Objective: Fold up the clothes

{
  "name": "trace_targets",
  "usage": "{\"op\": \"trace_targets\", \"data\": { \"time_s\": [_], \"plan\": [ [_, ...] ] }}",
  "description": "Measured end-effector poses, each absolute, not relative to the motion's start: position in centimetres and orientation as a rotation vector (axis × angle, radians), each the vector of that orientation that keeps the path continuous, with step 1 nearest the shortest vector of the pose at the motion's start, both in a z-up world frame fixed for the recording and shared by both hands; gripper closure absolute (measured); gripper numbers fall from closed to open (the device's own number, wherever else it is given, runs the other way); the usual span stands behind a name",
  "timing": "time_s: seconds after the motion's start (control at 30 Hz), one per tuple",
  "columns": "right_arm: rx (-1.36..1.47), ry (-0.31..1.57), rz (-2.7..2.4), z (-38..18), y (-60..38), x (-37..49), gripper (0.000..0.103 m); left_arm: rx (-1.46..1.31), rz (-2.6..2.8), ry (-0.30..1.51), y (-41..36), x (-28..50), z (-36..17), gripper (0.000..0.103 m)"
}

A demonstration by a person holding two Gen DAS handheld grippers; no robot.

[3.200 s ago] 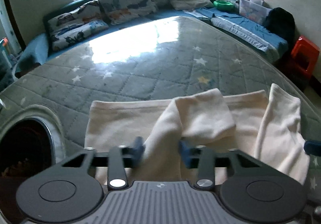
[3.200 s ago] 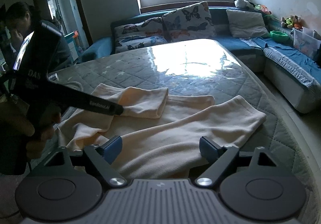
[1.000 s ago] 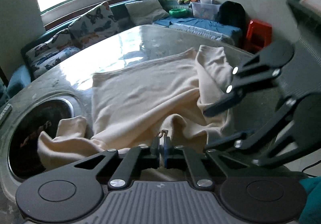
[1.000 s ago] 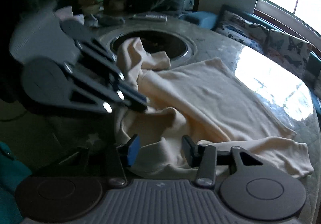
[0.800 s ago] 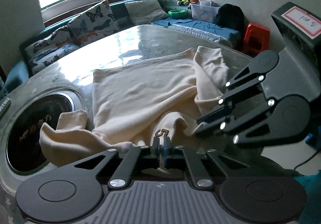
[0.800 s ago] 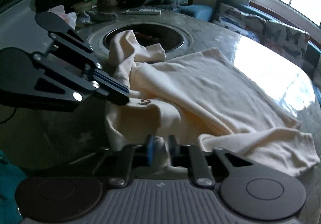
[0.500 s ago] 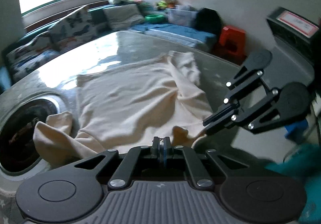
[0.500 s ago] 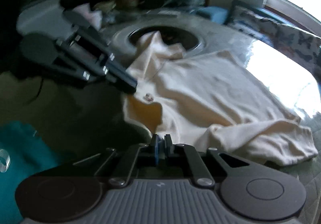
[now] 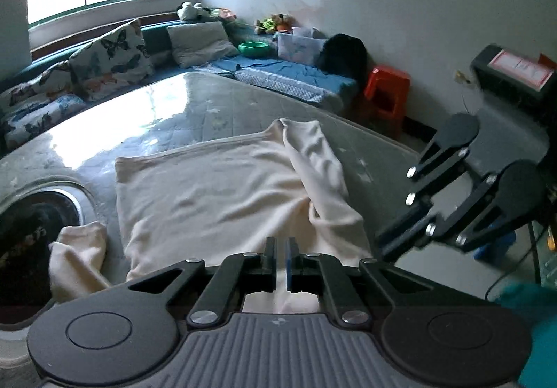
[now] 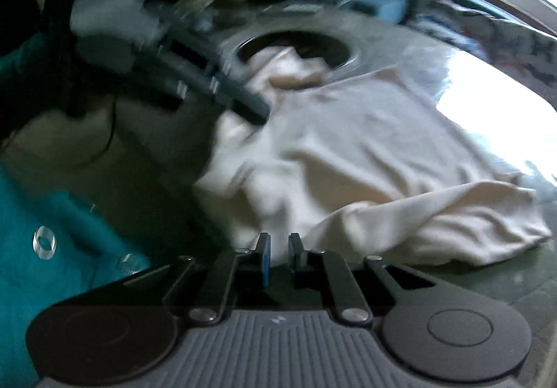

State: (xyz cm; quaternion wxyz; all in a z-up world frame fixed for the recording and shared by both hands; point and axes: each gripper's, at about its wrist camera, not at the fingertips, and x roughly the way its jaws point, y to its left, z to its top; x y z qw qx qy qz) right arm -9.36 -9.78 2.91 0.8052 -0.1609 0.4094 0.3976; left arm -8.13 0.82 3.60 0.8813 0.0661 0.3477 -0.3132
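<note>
**Both grippers pinched the near hem and raised it**

A second earlier the right gripper (image 10: 277,257) stood open over the cream garment (image 9: 222,186); its jaws had just been closing, with cloth between them. The left gripper (image 9: 281,261) stayed nipped on the same near edge. The fold looked about to begin. The garment lay spread on the tabletop (image 9: 167,109), one sleeve hanging into the round opening (image 9: 31,231) beside it.

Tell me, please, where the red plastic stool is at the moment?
In the left wrist view, the red stool stands on the floor by the white wall, beyond the table's far right edge, beside the blue mattress.
</note>
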Motion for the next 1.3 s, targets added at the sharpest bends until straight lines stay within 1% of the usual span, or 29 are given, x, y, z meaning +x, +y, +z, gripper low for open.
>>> {"op": "trace_targets", "data": {
  "time_s": [0.1, 0.17, 0.23, 0.4, 0.47, 0.6, 0.67, 0.73, 0.83, 0.9, 0.93, 1.0, 1.03, 1.07, 1.17, 1.2, 1.23, 1.3],
  "plan": [
    [-0.284, 0.833, 0.736, 4.1, -11.3, -7.4, 0.091, 0.122, -0.67, 0.759, -0.4, -7.1, 2.3, 0.097],
    [-0.241, 0.815, 0.652, 4.3, -12.4, -5.8, 0.084, 0.125, -0.697, 0.793, -1.2, -6.7, 1.3, 0.097],
    [-0.203, 0.809, 0.59, 4.1, -13.3, -4.2, 0.081, 0.129, -0.725, 0.826, -2.1, -6.4, 0.2, 0.097],
    [-0.083, 0.827, 0.442, 1.8, -16.4, 1.4, 0.078, 0.134, -0.792, 0.862, -4.0, -7.4, -1.4, 0.096],
    [-0.019, 0.841, 0.398, 1.0, -17.4, 3.1, 0.067, 0.137, -0.806, 0.859, -4.5, -7.7, -1.4, 0.096],
    [0.075, 0.857, 0.322, -0.5, -18.5, 5.8, 0.066, 0.14, -0.855, 0.852, -5.1, -8.2, -1.1, 0.096],
    [0.13, 0.865, 0.296, -1.0, -18.9, 6.8, 0.063, 0.153, -0.882, 0.851, -5.4, -8.5, -1.2, 0.096],
    [0.148, 0.875, 0.253, -1.4, -19.0, 7.8, 0.062, 0.161, -0.897, 0.855, -5.8, -8.6, -1.4, 0.093],
    [0.154, 0.897, 0.214, -2.2, -19.0, 8.9, 0.062, 0.168, -0.902, 0.857, -6.4, -8.5, -1.6, 0.092],
    [0.155, 0.917, 0.208, -2.9, -18.9, 9.5, 0.063, 0.163, -0.903, 0.856, -6.4, -8.2, -1.4, 0.092],
    [0.149, 0.929, 0.21, -3.2, -18.8, 9.7, 0.067, 0.162, -0.903, 0.847, -6.3, -8.2, -1.1, 0.092],
    [0.127, 0.933, 0.215, -3.4, -18.7, 9.5, 0.08, 0.158, -0.902, 0.828, -6.0, -8.0, -0.5, 0.092],
    [0.109, 0.926, 0.214, -3.3, -18.5, 9.2, 0.089, 0.148, -0.895, 0.813, -5.7, -8.0, -0.1, 0.092],
    [0.097, 0.916, 0.216, -3.2, -18.6, 8.9, 0.093, 0.135, -0.882, 0.795, -5.4, -7.8, 0.4, 0.092],
    [0.086, 0.873, 0.224, -2.0, -19.3, 7.4, 0.097, 0.095, -0.828, 0.759, -4.8, -7.0, 1.4, 0.089],
    [0.082, 0.856, 0.224, -1.5, -19.6, 6.8, 0.097, 0.078, -0.805, 0.76, -4.7, -6.5, 1.4, 0.085],
    [0.079, 0.839, 0.224, -1.0, -19.9, 6.2, 0.098, 0.061, -0.783, 0.761, -4.7, -6.0, 1.4, 0.079],
    [0.072, 0.808, 0.215, 0.0, -20.7, 5.0, 0.098, 0.038, -0.745, 0.781, -4.7, -5.0, 1.1, 0.075]
  ]
}}
